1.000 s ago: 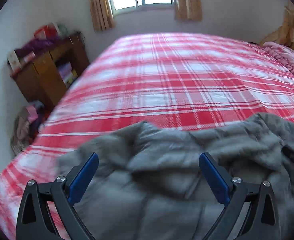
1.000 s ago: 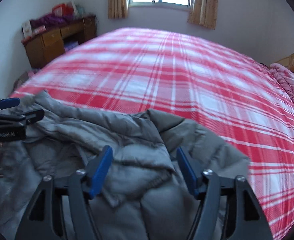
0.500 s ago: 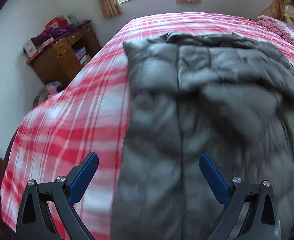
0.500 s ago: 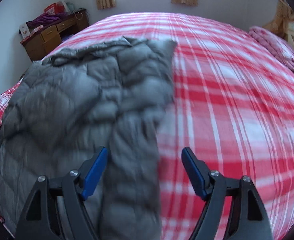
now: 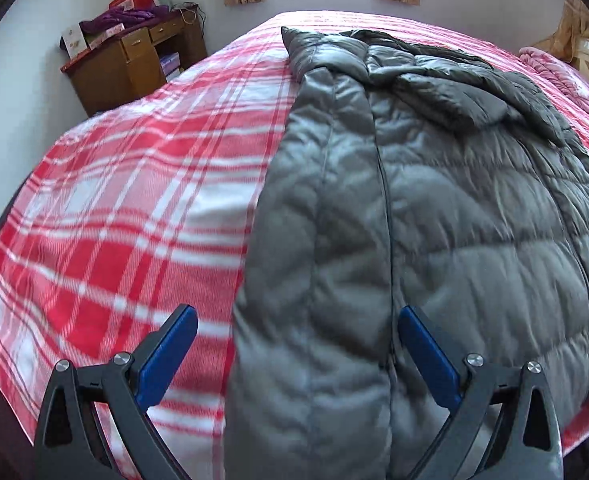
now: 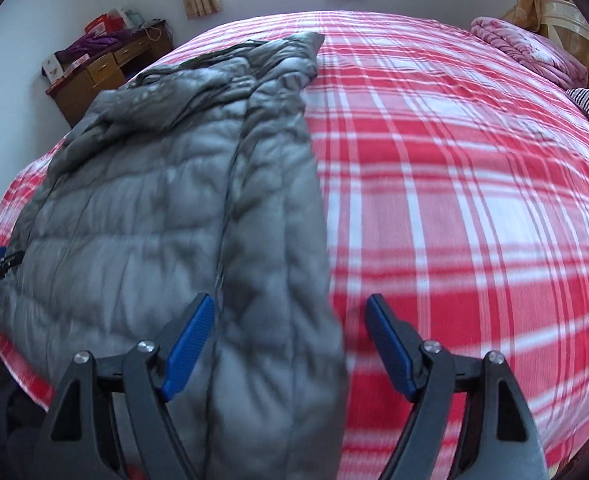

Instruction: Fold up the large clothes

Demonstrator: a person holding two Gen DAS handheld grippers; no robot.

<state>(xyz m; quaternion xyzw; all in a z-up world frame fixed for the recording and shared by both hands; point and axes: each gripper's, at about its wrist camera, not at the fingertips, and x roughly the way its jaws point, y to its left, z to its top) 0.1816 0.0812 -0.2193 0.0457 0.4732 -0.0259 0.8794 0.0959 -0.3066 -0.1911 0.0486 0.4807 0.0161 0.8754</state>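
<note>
A wooden desk (image 5: 134, 64) stands left of the bed (image 5: 114, 200), pink bedding (image 6: 526, 52) lies far right, and the grey padded jacket (image 5: 434, 200) lies flat beside bare plaid, with the left gripper (image 5: 296, 344) and right gripper (image 6: 290, 332) spread, each straddling a near jacket edge.

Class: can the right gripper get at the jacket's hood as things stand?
Probably not without moving forward: the right gripper is open over the jacket hem, while the hood lies at the far end. Nothing blocks the way.
</note>
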